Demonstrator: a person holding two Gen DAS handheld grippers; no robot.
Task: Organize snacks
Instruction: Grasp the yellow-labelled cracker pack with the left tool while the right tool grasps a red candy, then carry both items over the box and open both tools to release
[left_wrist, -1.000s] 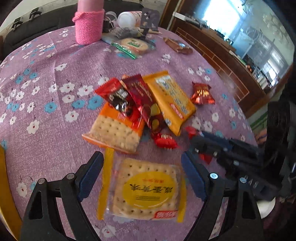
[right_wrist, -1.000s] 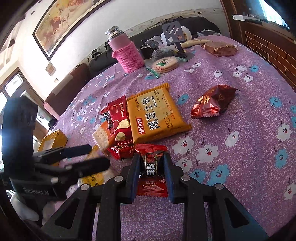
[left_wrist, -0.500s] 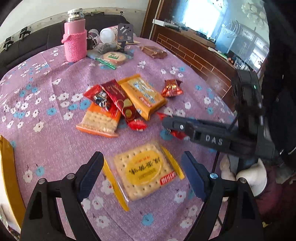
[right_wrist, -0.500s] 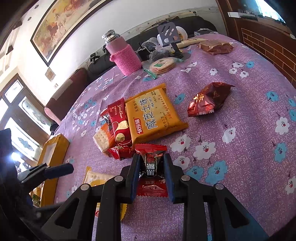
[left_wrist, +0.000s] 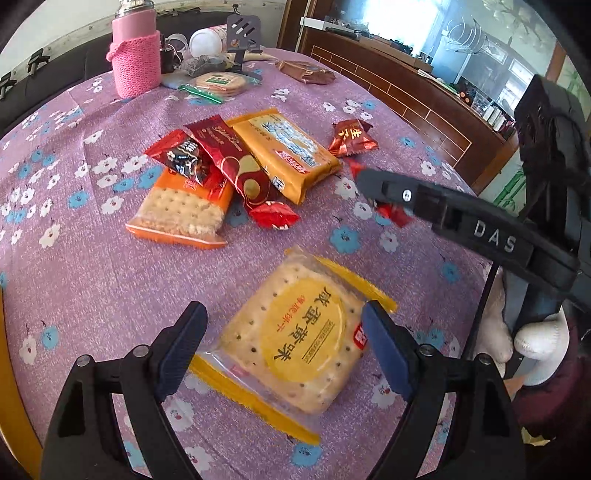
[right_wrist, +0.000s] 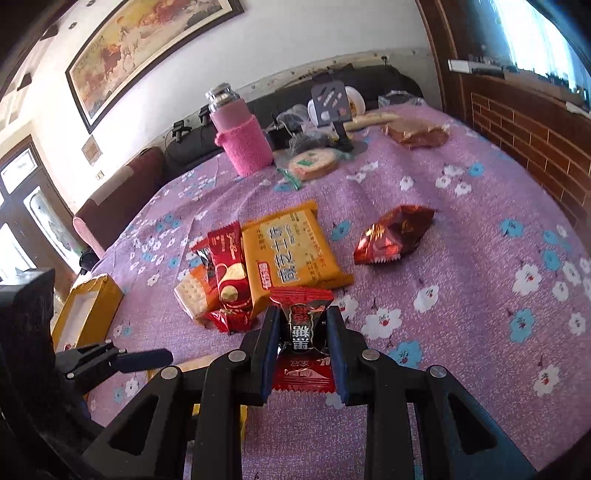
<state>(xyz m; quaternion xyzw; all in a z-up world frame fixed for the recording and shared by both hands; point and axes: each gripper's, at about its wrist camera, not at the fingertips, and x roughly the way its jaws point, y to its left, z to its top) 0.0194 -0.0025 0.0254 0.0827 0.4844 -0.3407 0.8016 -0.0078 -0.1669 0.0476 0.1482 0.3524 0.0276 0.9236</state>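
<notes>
A round table under a purple flowered cloth (left_wrist: 92, 280) fills both views. Nearest, the left gripper (left_wrist: 284, 347) stands released, its jaws straddling the yellow cracker pack (left_wrist: 295, 339) without pressing it. Just beyond that pack, the right gripper (right_wrist: 303, 339) is clenched on a red candy packet (right_wrist: 303, 332). Farther off sits the snack pile (left_wrist: 236, 170). The slick wrapper could slip from the left jaws if they close off-centre.

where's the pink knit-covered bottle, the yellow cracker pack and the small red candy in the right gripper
pink knit-covered bottle (left_wrist: 136, 62), left wrist view, on its knitted sleeve
yellow cracker pack (left_wrist: 299, 332), left wrist view, on the round yellow label
small red candy (right_wrist: 303, 334), right wrist view, on the wrapper's dark printed middle
</notes>
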